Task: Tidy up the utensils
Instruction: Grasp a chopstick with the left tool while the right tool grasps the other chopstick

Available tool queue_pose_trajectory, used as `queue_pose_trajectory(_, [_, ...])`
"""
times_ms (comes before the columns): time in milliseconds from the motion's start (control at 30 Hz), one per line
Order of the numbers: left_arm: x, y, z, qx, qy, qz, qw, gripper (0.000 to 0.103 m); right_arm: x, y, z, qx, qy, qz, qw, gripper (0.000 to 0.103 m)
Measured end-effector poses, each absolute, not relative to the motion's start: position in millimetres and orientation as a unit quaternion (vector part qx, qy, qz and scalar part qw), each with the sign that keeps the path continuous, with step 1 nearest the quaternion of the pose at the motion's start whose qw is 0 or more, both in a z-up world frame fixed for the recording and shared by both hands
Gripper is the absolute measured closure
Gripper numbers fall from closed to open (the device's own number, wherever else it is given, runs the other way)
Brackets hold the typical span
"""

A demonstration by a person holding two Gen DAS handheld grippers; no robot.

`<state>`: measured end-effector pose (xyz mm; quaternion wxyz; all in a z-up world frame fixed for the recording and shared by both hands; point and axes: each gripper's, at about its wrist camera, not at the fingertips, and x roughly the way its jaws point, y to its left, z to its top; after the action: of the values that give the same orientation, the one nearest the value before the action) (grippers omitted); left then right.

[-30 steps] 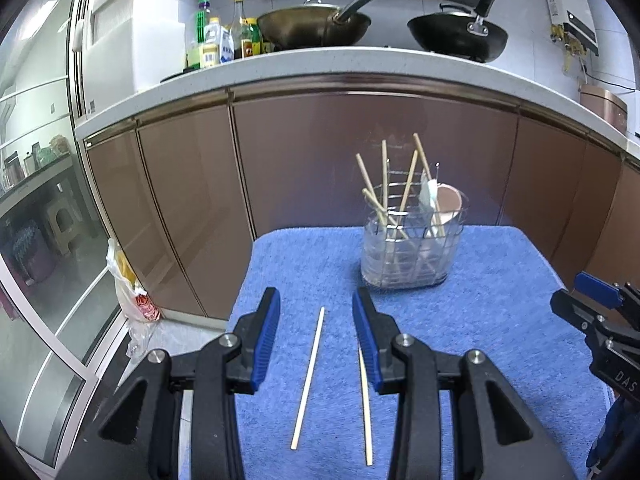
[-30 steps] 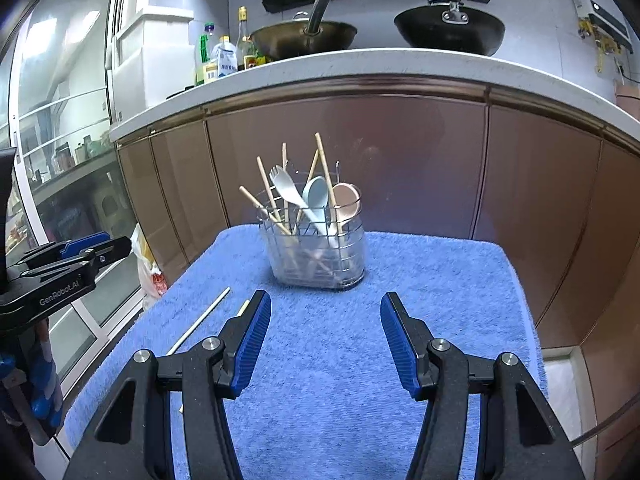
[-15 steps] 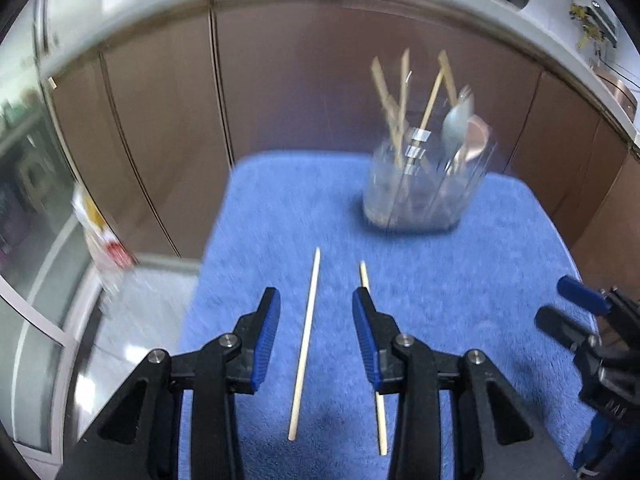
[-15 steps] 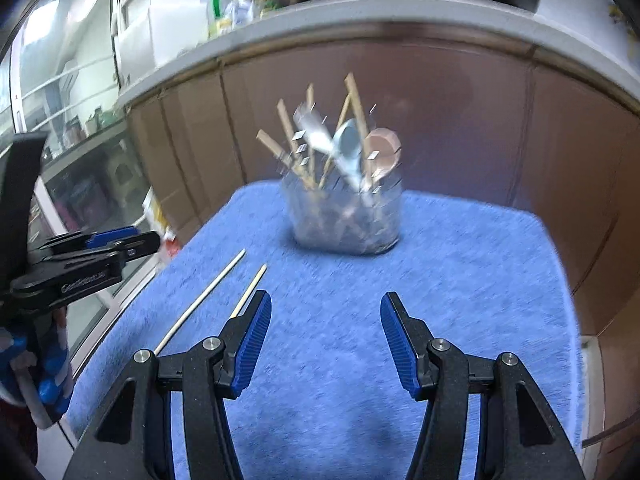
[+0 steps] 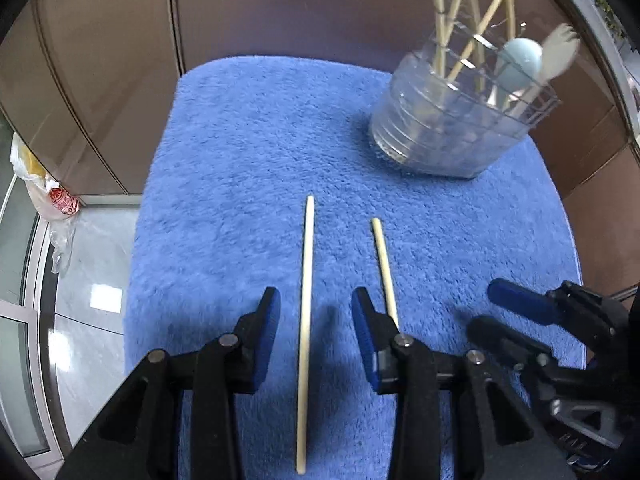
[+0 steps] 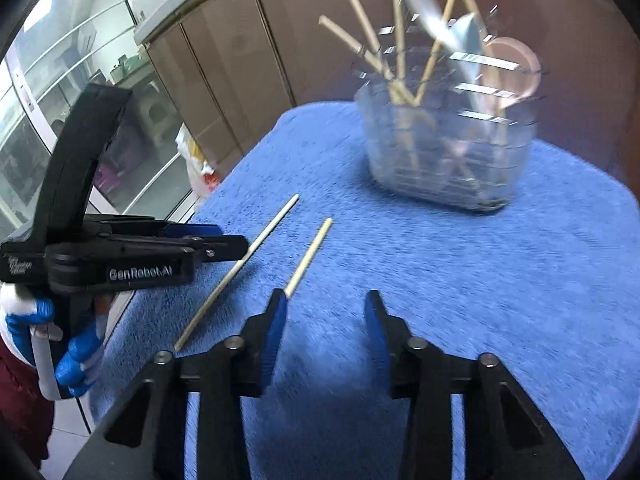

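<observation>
Left claw (image 5: 316, 310) stands apart, pointing down over the blue towel (image 5: 240, 152); one chopstick (image 5: 306, 264) lies between its jaws, untouched. A second chopstick (image 5: 384, 264) lies just beside its right jaw. Right claw (image 6: 326, 312), jaws just closing, stands apart and holds nothing, that chopstick at its left fingertip. The utensil holder (image 5: 448, 132) stands beyond both.

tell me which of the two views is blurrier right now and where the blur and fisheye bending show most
The right wrist view is blurrier: the clear utensil holder and its chopsticks smear, as does the blue towel. The left wrist view is sharper; both loose chopsticks read crisply, with only the holder's white fork soft. Fisheye bending shows most in the curved cabinet seams of the left wrist view.
</observation>
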<state>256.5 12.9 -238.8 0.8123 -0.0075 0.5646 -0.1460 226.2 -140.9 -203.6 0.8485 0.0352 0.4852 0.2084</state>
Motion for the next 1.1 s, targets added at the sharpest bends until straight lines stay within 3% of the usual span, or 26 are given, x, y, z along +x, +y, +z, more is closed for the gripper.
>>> queue_pose_trajectory(100, [270.9,7.5,-244.9,0.006,0.577,-0.15,0.802,0.07,237.7,-135.1,-211.6,0.034,0.501,0.208,0.84,0.072])
queue_pose_trajectory(233, [283.8,-0.2,-257.4,0.018,0.593,-0.155,0.79,0.087,244.7,-128.5,-219.3,0.022,0.514,0.206,0.833,0.074])
queue_pose_trajectory(400, [290.5,2.5,-261.6,0.015,0.593,-0.155,0.79,0.098,254.9,-117.1,-225.5,0.017,0.528,0.215,0.821,0.077])
queue_pose_trajectory(1100, [283.4,41.1,-259.9,-0.075,0.571,-0.193,0.794,0.098,308.1,-51.9,-249.2,-0.078,0.613,0.178,0.766,0.088])
